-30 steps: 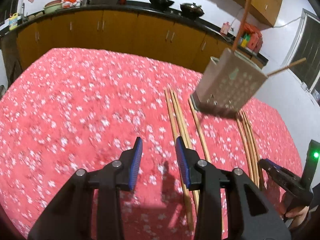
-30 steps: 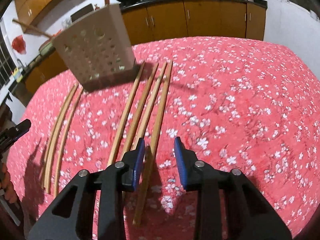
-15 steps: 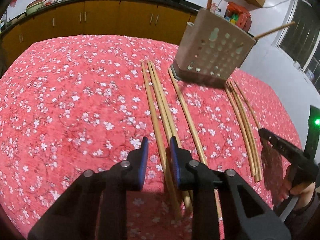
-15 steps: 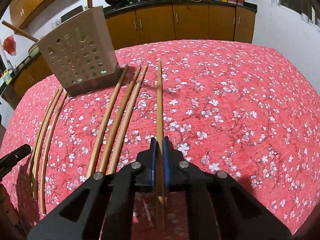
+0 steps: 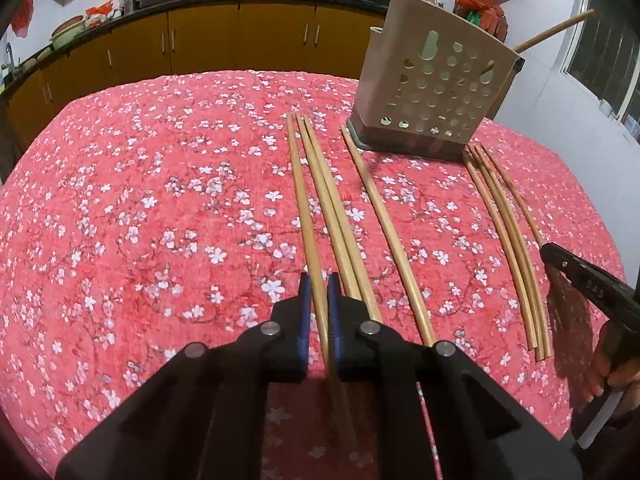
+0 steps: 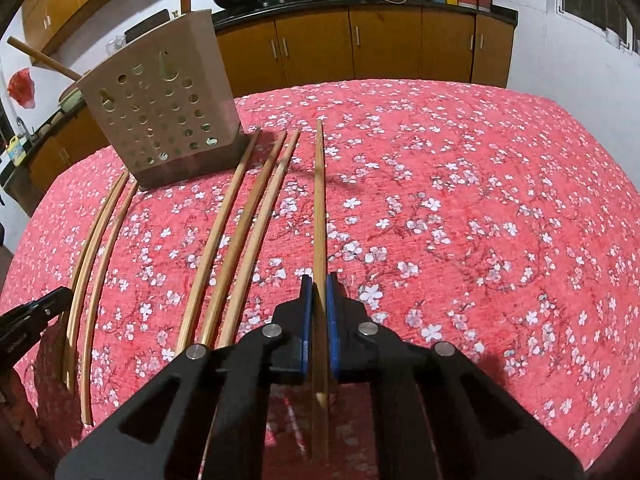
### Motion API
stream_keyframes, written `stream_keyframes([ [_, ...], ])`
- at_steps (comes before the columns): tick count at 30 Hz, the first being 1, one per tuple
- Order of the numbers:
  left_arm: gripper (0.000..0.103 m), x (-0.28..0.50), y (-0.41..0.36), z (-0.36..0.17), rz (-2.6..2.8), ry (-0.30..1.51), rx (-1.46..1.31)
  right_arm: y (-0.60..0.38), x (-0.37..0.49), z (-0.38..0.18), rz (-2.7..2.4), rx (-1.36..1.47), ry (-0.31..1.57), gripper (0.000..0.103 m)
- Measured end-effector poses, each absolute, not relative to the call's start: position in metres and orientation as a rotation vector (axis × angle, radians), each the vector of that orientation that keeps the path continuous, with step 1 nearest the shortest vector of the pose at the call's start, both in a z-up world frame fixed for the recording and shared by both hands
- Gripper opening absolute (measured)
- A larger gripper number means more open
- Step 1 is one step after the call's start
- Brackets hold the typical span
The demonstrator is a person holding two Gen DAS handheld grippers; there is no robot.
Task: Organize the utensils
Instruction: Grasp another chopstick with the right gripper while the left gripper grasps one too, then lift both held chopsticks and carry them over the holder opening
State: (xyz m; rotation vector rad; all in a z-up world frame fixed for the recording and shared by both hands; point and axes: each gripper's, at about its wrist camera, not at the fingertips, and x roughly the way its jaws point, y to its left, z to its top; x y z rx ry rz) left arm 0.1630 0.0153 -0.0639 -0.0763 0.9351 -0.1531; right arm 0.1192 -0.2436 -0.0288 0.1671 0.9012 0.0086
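Note:
Several long wooden chopsticks lie on a red floral tablecloth (image 5: 120,200). A beige perforated utensil holder (image 5: 436,92) stands at the far side and holds two sticks; it also shows in the right wrist view (image 6: 160,108). My left gripper (image 5: 319,292) is shut on the leftmost chopstick (image 5: 302,200) of a group near the table's middle. My right gripper (image 6: 319,292) is shut on a single chopstick (image 6: 319,200) that lies apart from three others (image 6: 244,232).
A bundle of thin curved sticks (image 5: 504,232) lies right of the holder, also seen in the right wrist view (image 6: 88,240). Another black gripper (image 5: 592,284) and a hand are at the right edge. Wooden cabinets (image 6: 360,48) and a counter with pans stand behind.
Both grippers moved forward and down over the chopsticks and went from open to shut, each closing on one chopstick.

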Motion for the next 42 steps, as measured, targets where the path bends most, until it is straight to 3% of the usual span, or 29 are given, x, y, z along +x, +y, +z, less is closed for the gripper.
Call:
stream_keyframes([
  [17,0.008,0.213,0.063,-0.067,-0.072,0.911,-0.089,-0.250,0.160,-0.031,-0.025,0.129,0.890,0.008],
  [42,0.010,0.200,0.078,-0.067,-0.089,0.899,-0.156,-0.251,0.163,-0.033,-0.018,0.157,0.890,0.009],
])
